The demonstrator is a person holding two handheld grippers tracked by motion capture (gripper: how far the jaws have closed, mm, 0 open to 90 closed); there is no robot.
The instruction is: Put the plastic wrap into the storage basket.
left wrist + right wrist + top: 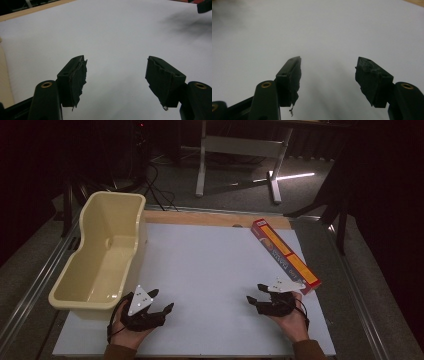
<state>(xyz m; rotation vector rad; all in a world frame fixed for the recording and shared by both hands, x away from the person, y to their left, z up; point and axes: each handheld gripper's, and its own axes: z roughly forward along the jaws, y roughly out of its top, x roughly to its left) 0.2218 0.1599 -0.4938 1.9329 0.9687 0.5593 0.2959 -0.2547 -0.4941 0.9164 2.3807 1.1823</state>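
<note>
Cream plastic tub (102, 262) sits empty at nine o'clock on the white counter (210, 270); the red-and-yellow box (285, 256) lies flat at three. Left tongs (159, 301) and right tongs (255, 293) gape, released, holding nothing. Apparently nothing has begun.

A white table (210, 270) with a pale wooden strip (200, 217) along its far edge filled the middle of the high view. A cream plastic tub (102, 252) stood on the table's left edge, its long side running front to back. A red and yellow box (285, 255) lay flat near the right edge, angled diagonally, well apart from the tub.
</note>
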